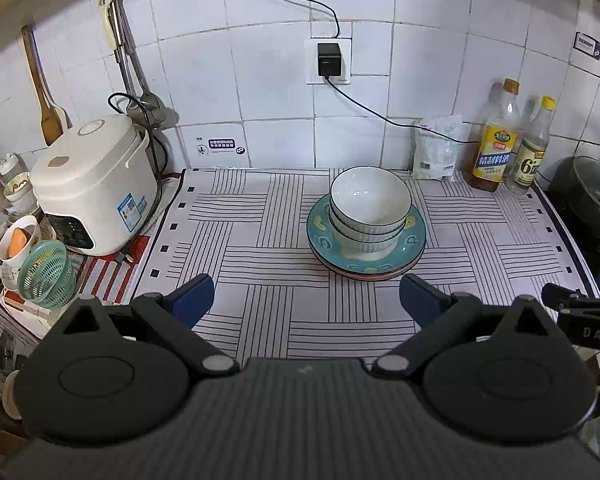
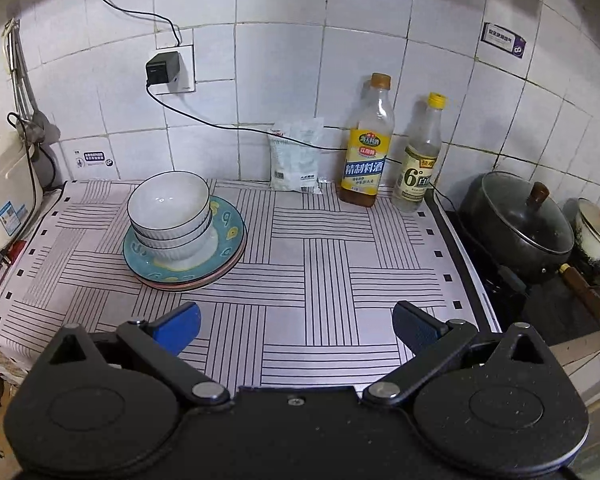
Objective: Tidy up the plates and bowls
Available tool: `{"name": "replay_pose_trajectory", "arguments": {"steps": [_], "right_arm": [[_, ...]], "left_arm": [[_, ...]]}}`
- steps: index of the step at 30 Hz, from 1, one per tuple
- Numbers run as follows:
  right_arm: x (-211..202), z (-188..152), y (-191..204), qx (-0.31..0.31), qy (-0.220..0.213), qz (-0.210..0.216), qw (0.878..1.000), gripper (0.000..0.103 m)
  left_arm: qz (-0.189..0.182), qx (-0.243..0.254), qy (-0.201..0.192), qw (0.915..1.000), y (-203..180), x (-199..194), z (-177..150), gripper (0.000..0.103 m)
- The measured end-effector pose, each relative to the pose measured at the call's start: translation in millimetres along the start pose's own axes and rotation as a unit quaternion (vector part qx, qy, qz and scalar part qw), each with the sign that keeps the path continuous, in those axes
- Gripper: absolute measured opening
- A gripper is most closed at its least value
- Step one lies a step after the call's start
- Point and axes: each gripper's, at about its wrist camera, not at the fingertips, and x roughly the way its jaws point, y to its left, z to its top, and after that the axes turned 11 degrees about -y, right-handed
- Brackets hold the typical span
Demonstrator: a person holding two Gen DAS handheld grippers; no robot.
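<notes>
Two grippers: I have both spread wide and holding nothing, hovering over the near edge of the counter [image 1: 260, 216].
Left gripper [image 1: 306, 300]: blue fingers well apart, above the striped mat [image 1: 236, 240], the dish stack ahead and slightly to the right.
Right gripper [image 2: 296, 326]: blue fingers well apart, above the mat; the stack sits ahead and to the left.
Bowls [image 1: 370, 208]: white, ribbed outside, dark rim; I count about three nested, upright, standing on the top plate.
Plates [image 1: 414, 240]: teal plate with yellow marks on top; under it I see a dark edge and a pink edge, so more plates lie below, but I cannot tell how many.
Stack position: around the middle of the mat, apart from both grippers and from the bottles.
Rice cooker [image 1: 94, 184]: white, at the left end of the counter, lid down.
Green basket [image 1: 46, 274]: just in front of the cooker on the left, tilted on its side.
Bottles [image 2: 368, 148]: two, upright against the tiled wall at the back right; the taller has a yellow label.
White bag [image 2: 296, 156]: leaning on the wall just left of the bottles.
Pot [image 2: 520, 224]: dark, glass lid on, right of the mat on the stove.
Charger [image 1: 329, 60]: black, plugged into the wall socket above the stack, its cable running right behind the bag.
</notes>
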Motion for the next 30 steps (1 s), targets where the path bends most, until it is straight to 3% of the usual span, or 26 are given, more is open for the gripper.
{"name": "replay_pose_trajectory", "arguments": {"steps": [14, 30], "right_arm": [[-13.0, -2.4, 15.2, -0.003, -0.014, 0.01, 1.0, 0.103], [-17.8, -9.7, 22.4, -0.023, -0.019, 0.007, 1.0, 0.103]], "left_arm": [[-0.007, 0.005, -0.01, 0.9999, -11.8, -1.8, -13.8, 0.1], [0.01, -0.004, -0.022, 0.9997, -5.1, -3.1, -19.2, 0.101]]}}
